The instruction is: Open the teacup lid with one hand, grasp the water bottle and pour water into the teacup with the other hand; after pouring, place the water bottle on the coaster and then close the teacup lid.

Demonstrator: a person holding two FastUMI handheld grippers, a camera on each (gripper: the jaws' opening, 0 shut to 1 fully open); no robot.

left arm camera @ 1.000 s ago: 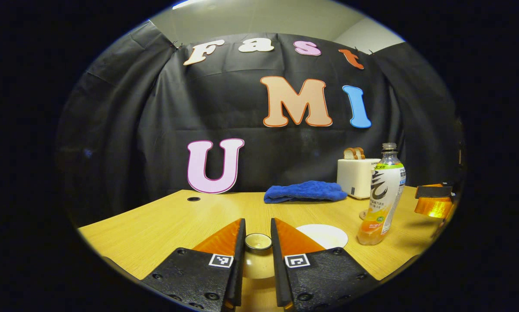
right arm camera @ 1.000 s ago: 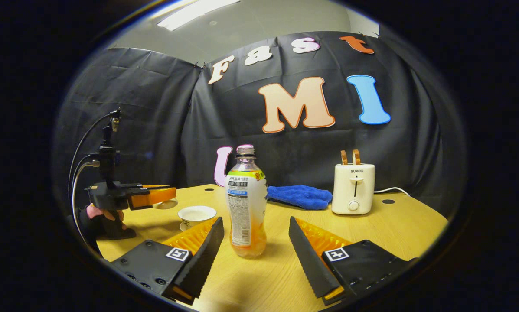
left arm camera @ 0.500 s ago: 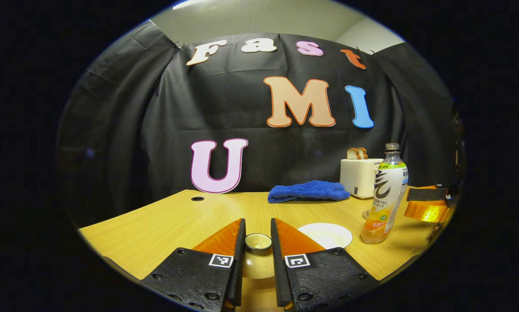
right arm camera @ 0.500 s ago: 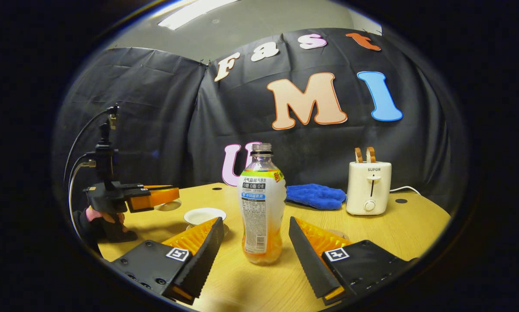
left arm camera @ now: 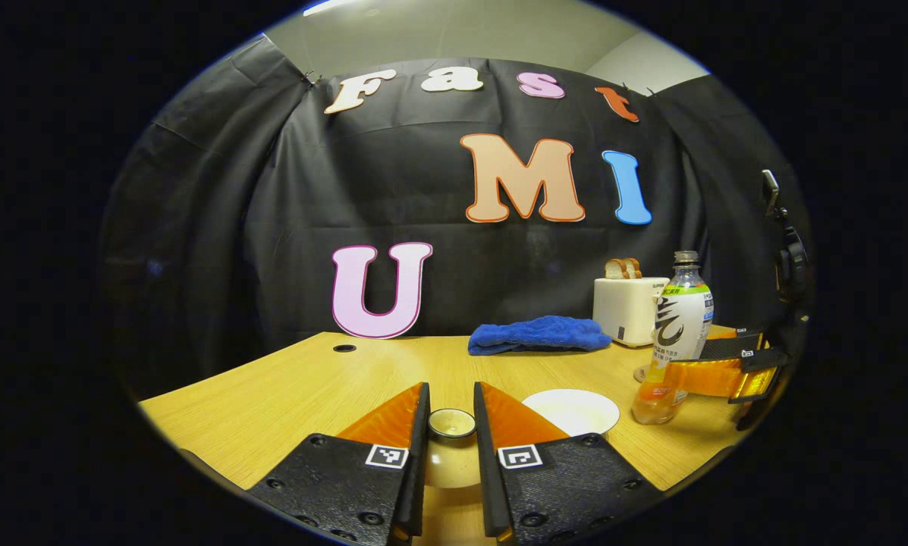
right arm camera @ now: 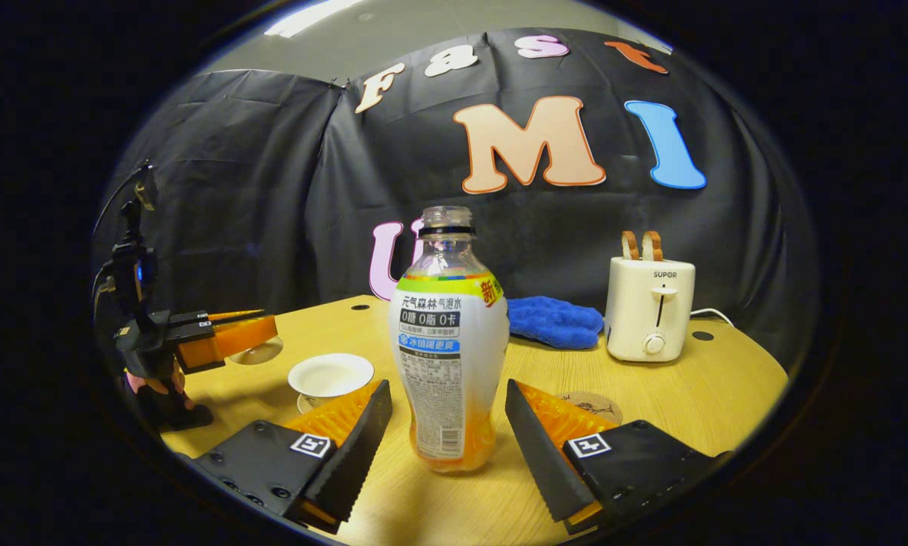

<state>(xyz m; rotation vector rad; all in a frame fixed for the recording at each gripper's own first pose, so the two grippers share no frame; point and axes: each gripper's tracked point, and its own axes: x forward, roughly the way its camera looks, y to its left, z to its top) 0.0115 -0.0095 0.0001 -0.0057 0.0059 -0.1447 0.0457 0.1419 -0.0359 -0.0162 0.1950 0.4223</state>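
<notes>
My left gripper (left arm camera: 450, 390) is shut on the knob of the pale teacup lid (left arm camera: 451, 423) and holds it above the table; in the right gripper view the left gripper (right arm camera: 234, 334) shows the lid (right arm camera: 259, 352) hanging beneath it. The open white teacup (left arm camera: 571, 409) (right arm camera: 331, 374) stands on its saucer. An uncapped water bottle (right arm camera: 450, 356) (left arm camera: 673, 334) with orange drink at the bottom stands upright between the fingers of my open right gripper (right arm camera: 447, 388), with a gap on each side. A round coaster (right arm camera: 592, 406) lies just right of the bottle.
A white toaster (right arm camera: 649, 307) with bread slices and a blue cloth (right arm camera: 556, 322) sit at the back of the wooden table (left arm camera: 302, 387). A hand (right arm camera: 154, 379) holds the left gripper at the table's left edge.
My right gripper has moved forward, so the bottle now stands between its open fingers. The left gripper has stayed still with the lid.
</notes>
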